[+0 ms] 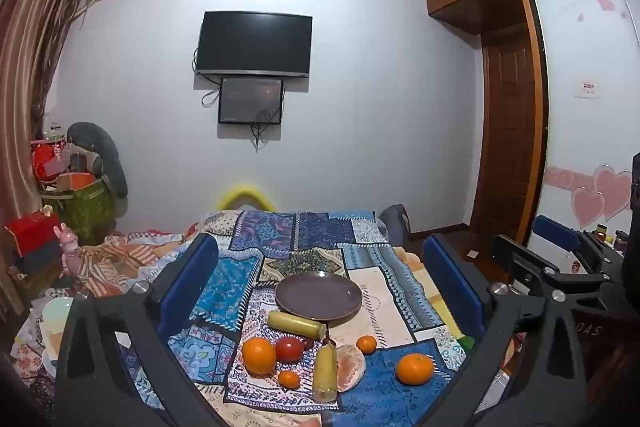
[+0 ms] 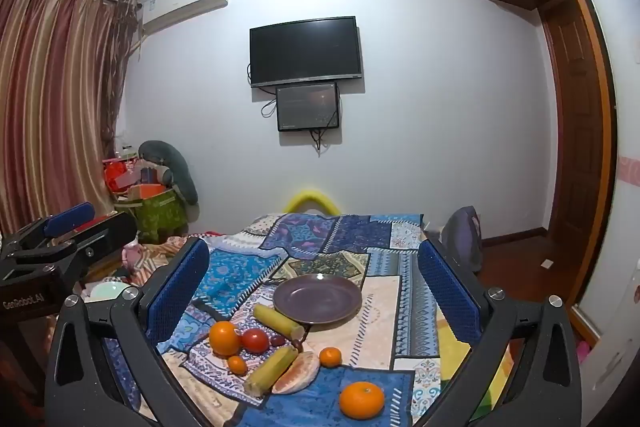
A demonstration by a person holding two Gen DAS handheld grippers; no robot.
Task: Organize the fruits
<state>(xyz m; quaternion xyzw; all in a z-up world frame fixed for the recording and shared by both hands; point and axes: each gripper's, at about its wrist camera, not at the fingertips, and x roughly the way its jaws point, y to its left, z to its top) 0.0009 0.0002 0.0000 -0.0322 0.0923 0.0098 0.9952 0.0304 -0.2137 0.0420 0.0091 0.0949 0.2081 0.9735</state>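
A: Since nothing lies on the plate (image 2: 318,297) yet, would you say the sorting has not begun?

B: That is my reading. The plate sits bare on the patchwork cloth (image 2: 376,331) over the bed, and all the fruit lies loose on the cloth just nearer than it.

A: And the tools?

B: The left tool (image 1: 320,291) and the right tool (image 2: 314,291) both stand with fingers spread wide apart, nothing between them, hovering above the spread and tipped slightly down.

A: Where is each piece?

B: One banana (image 2: 278,319) lies touching the plate's near left rim. A second banana (image 2: 270,371) lies nearer, against a peeled citrus piece (image 2: 298,373). To the left sit a big orange (image 2: 225,338), a tomato (image 2: 255,341) and a small tangerine (image 2: 237,365). Another small tangerine (image 2: 330,356) rests right of the cluster, and a large orange (image 2: 361,399) sits apart at the near right.

A: So what does the next move call for?

B: Probably lowering one tool over a single fruit. The lone near-right orange looks easiest, being clear of its neighbours; round fruit may roll on soft cloth, so the pads should close squarely across its middle.
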